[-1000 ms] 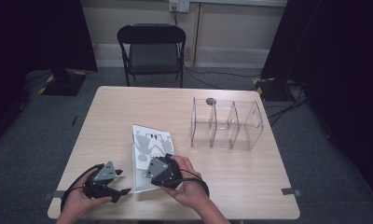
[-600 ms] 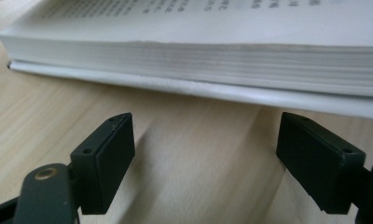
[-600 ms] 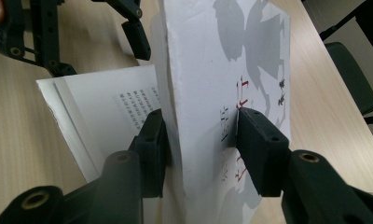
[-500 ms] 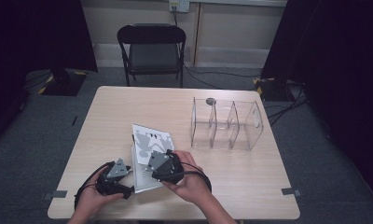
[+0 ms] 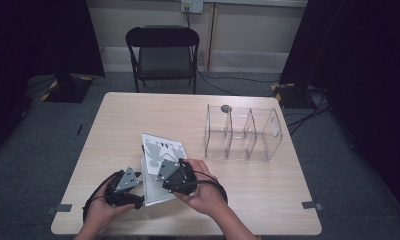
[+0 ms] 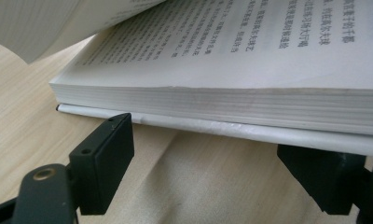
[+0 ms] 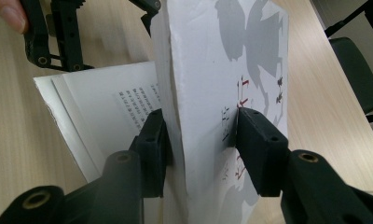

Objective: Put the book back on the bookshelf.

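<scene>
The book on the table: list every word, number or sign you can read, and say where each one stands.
Open page of the book: lines of printed Chinese characters, too blurred and slanted to quote.
Lifted front cover: a few red and black characters, too blurred to read.
No legible numbers or brand marks.

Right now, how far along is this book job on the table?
Done: the right gripper is shut on the front part of the book and has it lifted open, printed pages showing beneath. In hand: the left gripper, jaws open after opening wider, sits at the lower block's edge. Left: gripping that block; the clear divided organizer holds no book.
</scene>
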The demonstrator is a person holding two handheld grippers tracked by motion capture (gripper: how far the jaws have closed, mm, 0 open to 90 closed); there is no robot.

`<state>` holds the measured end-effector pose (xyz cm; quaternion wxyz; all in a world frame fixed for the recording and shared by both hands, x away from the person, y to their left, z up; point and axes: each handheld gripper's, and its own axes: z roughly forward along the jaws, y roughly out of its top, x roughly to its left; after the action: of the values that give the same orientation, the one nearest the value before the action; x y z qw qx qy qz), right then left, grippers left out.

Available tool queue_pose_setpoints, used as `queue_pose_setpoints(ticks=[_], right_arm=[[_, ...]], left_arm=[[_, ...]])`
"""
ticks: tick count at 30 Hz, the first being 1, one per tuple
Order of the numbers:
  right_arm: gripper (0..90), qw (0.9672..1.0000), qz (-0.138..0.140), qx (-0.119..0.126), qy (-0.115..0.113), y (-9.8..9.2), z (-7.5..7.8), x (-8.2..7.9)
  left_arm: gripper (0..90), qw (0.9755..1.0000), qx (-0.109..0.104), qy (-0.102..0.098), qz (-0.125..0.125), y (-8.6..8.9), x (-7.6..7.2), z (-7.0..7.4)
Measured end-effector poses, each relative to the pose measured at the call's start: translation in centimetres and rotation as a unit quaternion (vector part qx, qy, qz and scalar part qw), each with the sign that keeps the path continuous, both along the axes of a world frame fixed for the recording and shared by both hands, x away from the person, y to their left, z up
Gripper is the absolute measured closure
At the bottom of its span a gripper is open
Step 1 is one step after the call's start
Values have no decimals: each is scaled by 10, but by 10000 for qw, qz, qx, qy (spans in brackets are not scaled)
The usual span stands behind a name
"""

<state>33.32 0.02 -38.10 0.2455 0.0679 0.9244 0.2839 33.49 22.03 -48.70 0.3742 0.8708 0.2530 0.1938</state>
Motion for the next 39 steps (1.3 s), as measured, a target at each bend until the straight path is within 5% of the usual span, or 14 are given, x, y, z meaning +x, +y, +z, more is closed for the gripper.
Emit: queue_pose_setpoints(ticks=[8, 15, 18, 19, 23, 27, 30, 33, 37, 39], right_arm=[[562, 9999, 95, -88, 54, 1, 7, 1], [570, 9996, 168, -203, 53, 2, 14, 4], [570, 9995, 196, -231, 78, 2, 16, 5], [569, 9995, 205, -237, 88, 2, 17, 5], [538, 9990, 253, -289, 226, 3, 18, 7], [462, 9974, 192, 183, 664, -1, 24, 11], [374, 9910, 151, 806, 1057, -9, 34, 11], [348, 9897, 191, 991, 1013, -22, 39, 5], [298, 9865, -127, 1237, 1064, -53, 39, 5], [295, 9780, -307, 1658, 1231, -73, 36, 8]], left_arm=[[182, 9983, 129, -448, -361, -9, -3, 12], [201, 9905, 402, -1013, -836, -18, -5, 26], [289, 9882, 407, -995, -1093, -21, -5, 28], [305, 9847, 522, -1101, -1246, -24, -6, 28], [439, 9857, 357, -1140, -1185, -20, -7, 37], [496, 9875, 244, -1003, -1191, -17, -6, 46], [519, 9888, 278, -910, -1147, -18, -5, 53], [528, 9901, 288, -798, -1119, -18, -3, 59], [555, 9917, 234, -640, -1092, -14, 0, 68], [558, 9916, 222, -618, -1116, -12, -1, 70]])
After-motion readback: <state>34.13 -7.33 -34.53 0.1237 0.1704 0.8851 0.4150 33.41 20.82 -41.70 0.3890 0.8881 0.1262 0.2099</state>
